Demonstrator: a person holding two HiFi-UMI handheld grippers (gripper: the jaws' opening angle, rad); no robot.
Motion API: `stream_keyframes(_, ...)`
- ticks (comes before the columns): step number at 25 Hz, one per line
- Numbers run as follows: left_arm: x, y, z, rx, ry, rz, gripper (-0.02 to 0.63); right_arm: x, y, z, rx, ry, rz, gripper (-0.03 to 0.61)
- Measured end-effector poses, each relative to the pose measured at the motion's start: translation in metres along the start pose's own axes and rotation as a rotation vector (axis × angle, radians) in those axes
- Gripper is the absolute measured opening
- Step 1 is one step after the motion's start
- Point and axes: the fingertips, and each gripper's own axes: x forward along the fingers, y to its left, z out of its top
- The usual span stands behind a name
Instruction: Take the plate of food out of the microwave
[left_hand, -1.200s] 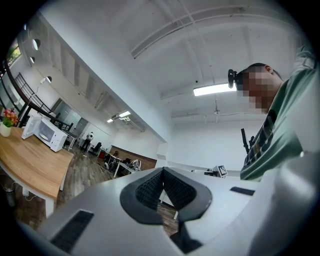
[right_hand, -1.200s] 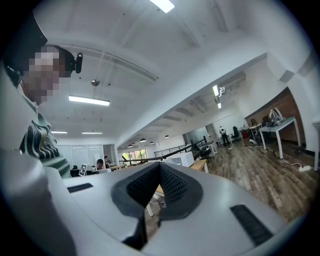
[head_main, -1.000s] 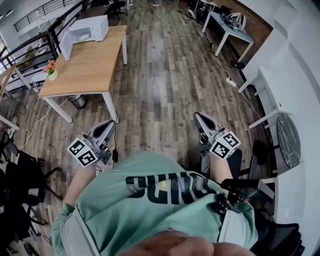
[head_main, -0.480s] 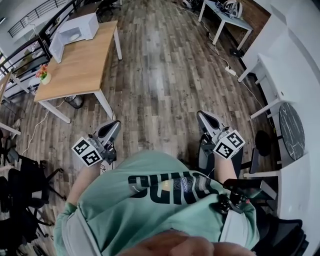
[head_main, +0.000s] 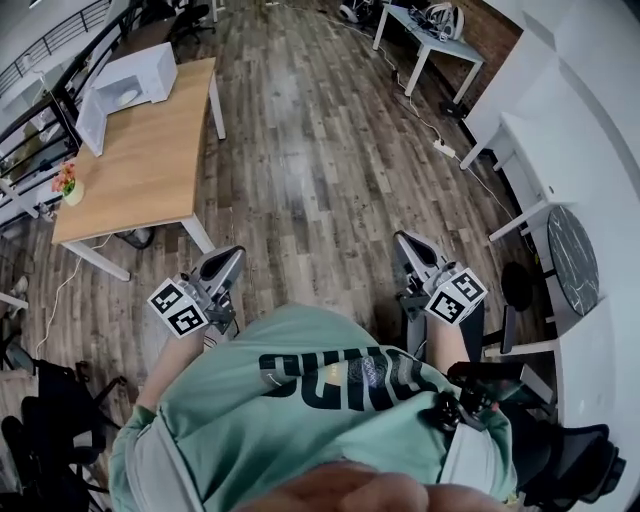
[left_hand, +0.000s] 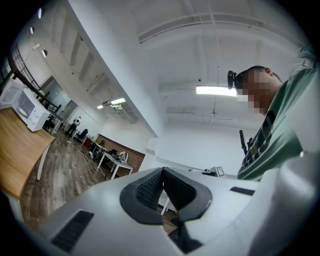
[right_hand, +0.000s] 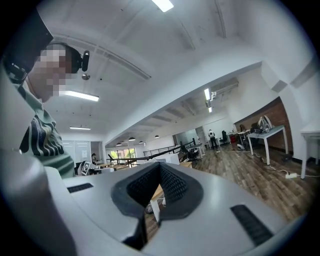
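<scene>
Far ahead of the left gripper (head_main: 222, 264), the microwave (head_main: 128, 82) stands with its door open. A pale shape lies inside it, too small to identify. In the left gripper view the microwave sits far to the jaws' left, its cavity not visible. Behind and left of that gripper, dark office chairs (head_main: 40, 430) are cut off by the picture's edge. Below the right gripper's (head_main: 408, 243) meeting pads, only a sliver of a wooden table (right_hand: 155, 192) shows.

Left gripper (head_main: 226, 260), right gripper (head_main: 407, 246): closed, empty
</scene>
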Motion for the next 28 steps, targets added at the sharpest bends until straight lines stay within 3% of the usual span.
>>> stream_keyframes(8, 0.004, 0.109, 0.071, 0.033, -0.021, -0.059, 0.003, 0.105, 0.007, 0.025, -0.048, -0.012, -0.019, -0.003)
stream_keyframes(19, 0.004, 0.214, 0.089, 0.005, -0.001, -0.046, 0.003, 0.220, -0.014, 0.016, -0.015, 0.021, 0.028, -0.003)
stream_keyframes(25, 0.049, 0.239, 0.073, 0.006, 0.013, -0.004, 0.003, 0.240, -0.080, 0.008, 0.017, 0.026, 0.077, -0.003)
stream_keyframes(28, 0.084, 0.246, 0.073, 0.036, 0.003, 0.049, 0.003, 0.256, -0.128, 0.010, 0.045, 0.016, 0.152, -0.003)
